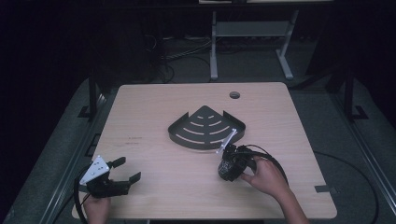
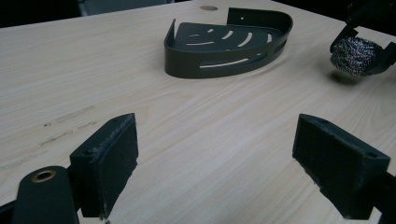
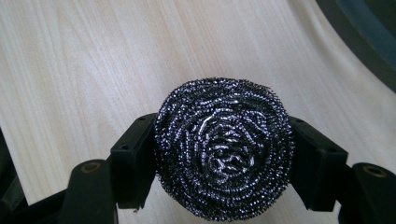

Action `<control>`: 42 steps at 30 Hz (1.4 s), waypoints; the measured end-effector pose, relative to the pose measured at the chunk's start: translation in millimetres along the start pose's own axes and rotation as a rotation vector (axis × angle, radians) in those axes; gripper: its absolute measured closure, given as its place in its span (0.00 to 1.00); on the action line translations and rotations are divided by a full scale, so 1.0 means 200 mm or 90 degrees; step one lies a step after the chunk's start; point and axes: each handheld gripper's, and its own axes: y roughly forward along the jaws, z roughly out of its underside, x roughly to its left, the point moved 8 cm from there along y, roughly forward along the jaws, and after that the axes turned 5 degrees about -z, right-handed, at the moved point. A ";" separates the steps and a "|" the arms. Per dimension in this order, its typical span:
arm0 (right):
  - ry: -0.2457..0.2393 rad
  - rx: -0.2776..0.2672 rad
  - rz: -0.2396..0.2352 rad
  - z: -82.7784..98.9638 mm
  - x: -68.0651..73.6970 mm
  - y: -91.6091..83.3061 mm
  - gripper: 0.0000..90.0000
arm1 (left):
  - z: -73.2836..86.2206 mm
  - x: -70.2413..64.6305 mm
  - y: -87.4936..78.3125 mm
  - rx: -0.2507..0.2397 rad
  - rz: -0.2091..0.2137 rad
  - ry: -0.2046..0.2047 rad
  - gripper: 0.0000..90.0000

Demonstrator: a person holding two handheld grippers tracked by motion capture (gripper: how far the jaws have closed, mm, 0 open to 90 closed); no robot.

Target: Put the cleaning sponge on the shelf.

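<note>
While the right gripper [image 3: 224, 154] pinches the round, coiled steel-wire scouring pad [image 3: 224, 151] from both sides, I keep the pad centred between its two black pads, just above the pale wooden table [image 1: 154, 186]. In the left gripper view the pad hangs off the wood with a shadow beneath it. I judge that the step in hand is to carry it into the dark metal quarter-round corner shelf with slotted floor [image 1: 205, 128], which lies just ahead of these jaws. To do this well, I would lift enough to pass over the curved front wall and squeeze no harder, because the wire ball deforms easily. The pad has no real long axis; its flat spiral face looks back along the jaws. The left gripper [image 1: 127, 170] rests with jaws spread wide, holding nothing.
</note>
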 end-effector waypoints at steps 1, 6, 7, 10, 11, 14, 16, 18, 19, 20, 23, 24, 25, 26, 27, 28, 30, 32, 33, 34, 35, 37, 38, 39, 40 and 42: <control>-0.001 0.000 0.001 -0.01 0.00 0.00 0.35 | 0.00 0.00 0.00 0.000 0.000 0.000 0.15; -0.003 -0.008 -0.008 -0.03 0.00 -0.03 0.35 | 0.00 0.00 0.00 0.002 0.000 0.000 0.15; -0.003 -0.006 -0.007 -0.03 0.00 -0.03 0.35 | 0.00 0.00 0.00 0.002 0.000 0.000 0.15; -0.005 -0.006 -0.006 -0.04 0.00 -0.04 0.35 | 0.00 0.00 0.00 0.001 0.000 -0.003 0.15; -0.005 -0.005 -0.006 -0.04 -0.01 -0.04 0.35 | 0.00 0.00 0.00 0.002 -0.001 -0.002 0.15; -0.004 -0.002 -0.006 -0.04 -0.01 -0.04 0.35 | 0.00 0.00 0.00 0.001 0.000 -0.003 0.15; -0.004 -0.002 -0.006 -0.05 -0.01 -0.04 0.35 | 0.00 0.00 0.00 0.001 -0.001 -0.003 0.15; -0.005 -0.004 -0.007 -0.06 -0.02 -0.05 0.35 | 0.00 0.00 0.00 0.001 -0.001 -0.004 0.15; -0.005 -0.007 -0.010 -0.06 -0.02 -0.05 0.35 | 0.00 0.00 0.00 0.001 -0.001 -0.005 0.15; -0.006 -0.008 -0.011 -0.06 -0.02 -0.05 0.35 | 0.00 0.00 0.00 0.001 -0.001 -0.005 0.15; -0.006 -0.002 -0.009 -0.07 -0.02 -0.06 0.35 | 0.00 0.00 0.00 0.001 -0.001 -0.005 0.15; -0.007 -0.003 -0.010 -0.07 -0.02 -0.06 0.35 | 0.00 0.00 0.00 -0.001 -0.001 -0.006 0.15; -0.007 -0.004 -0.010 -0.07 -0.02 -0.06 0.35 | 0.00 0.00 0.00 -0.002 0.000 -0.006 0.15; -0.007 -0.005 -0.010 -0.07 -0.02 -0.07 0.35 | 0.00 0.00 0.00 -0.002 -0.001 -0.005 0.15; -0.007 -0.005 -0.010 -0.08 -0.03 -0.07 0.35 | 0.00 0.00 0.00 -0.002 -0.002 -0.006 0.15; -0.007 -0.005 -0.010 -0.08 -0.03 -0.08 0.35 | 0.00 0.00 0.00 -0.002 -0.002 -0.006 0.15; -0.010 -0.003 -0.008 -0.08 -0.03 -0.08 0.35 | 0.00 0.00 0.00 -0.002 -0.001 -0.005 0.15; -0.011 -0.003 -0.005 -0.09 -0.03 -0.09 0.35 | 0.00 0.00 0.00 -0.002 -0.001 -0.004 0.15; -0.008 -0.008 -0.008 -0.10 -0.04 -0.10 0.35 | 0.00 0.00 0.00 -0.002 -0.002 -0.003 0.15; -0.008 -0.008 -0.007 -0.10 -0.04 -0.10 0.35 | 0.00 0.00 0.00 -0.003 -0.002 -0.003 0.15; -0.009 -0.008 -0.005 -0.10 -0.04 -0.11 0.35 | 0.00 0.00 0.00 -0.002 -0.002 -0.004 0.15; -0.012 -0.007 -0.004 -0.11 -0.04 -0.12 0.35 | 0.00 0.00 0.00 -0.001 -0.002 -0.004 0.15; -0.011 -0.007 -0.005 -0.11 -0.04 -0.12 0.35 | 0.00 0.00 0.00 -0.003 -0.002 -0.005 0.15; -0.012 -0.007 -0.004 -0.11 -0.05 -0.13 0.35 | 0.00 0.00 0.00 -0.003 -0.001 -0.005 0.15; -0.012 -0.007 -0.004 -0.12 -0.05 -0.13 0.35 | 0.00 0.00 0.00 -0.002 -0.001 -0.005 0.15; -0.014 -0.006 -0.002 -0.13 -0.05 -0.14 0.35 | 0.00 0.00 -0.01 -0.003 -0.002 -0.003 0.15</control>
